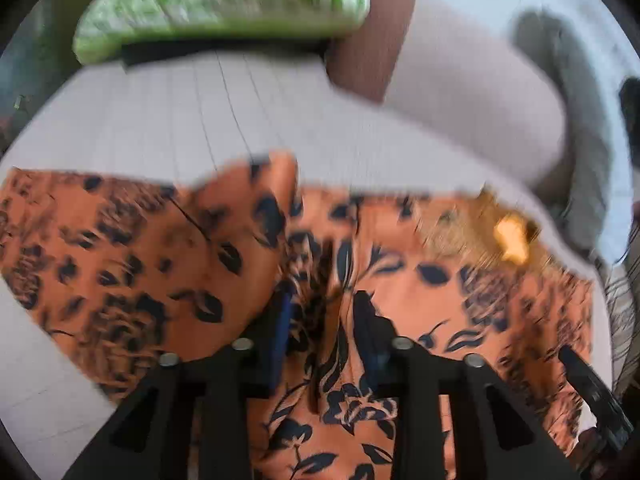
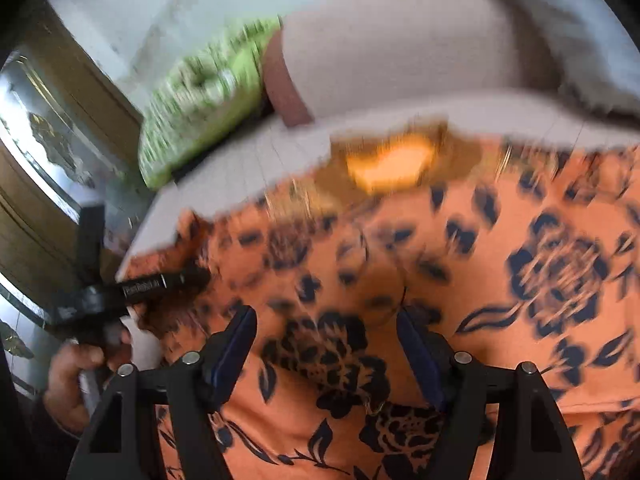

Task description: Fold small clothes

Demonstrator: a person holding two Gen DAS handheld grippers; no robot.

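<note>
An orange garment with a dark blue flower print (image 1: 152, 256) lies spread on a pale bed sheet (image 1: 168, 120); both views are motion-blurred. My left gripper (image 1: 324, 320) has a bunched fold of the garment between its narrowly parted fingers. My right gripper (image 2: 326, 344) is open, its fingers wide apart just above the garment (image 2: 500, 240). A lighter orange label patch (image 2: 392, 164) shows near the garment's far edge. My left gripper also shows in the right wrist view (image 2: 160, 280) at the garment's left edge.
A green patterned pillow (image 1: 224, 4) lies at the far end of the bed. A pinkish bolster with a brown end (image 1: 460, 92) and a grey cloth (image 1: 568, 92) lie to the right. A wooden-framed glass panel (image 2: 40, 152) stands left of the bed.
</note>
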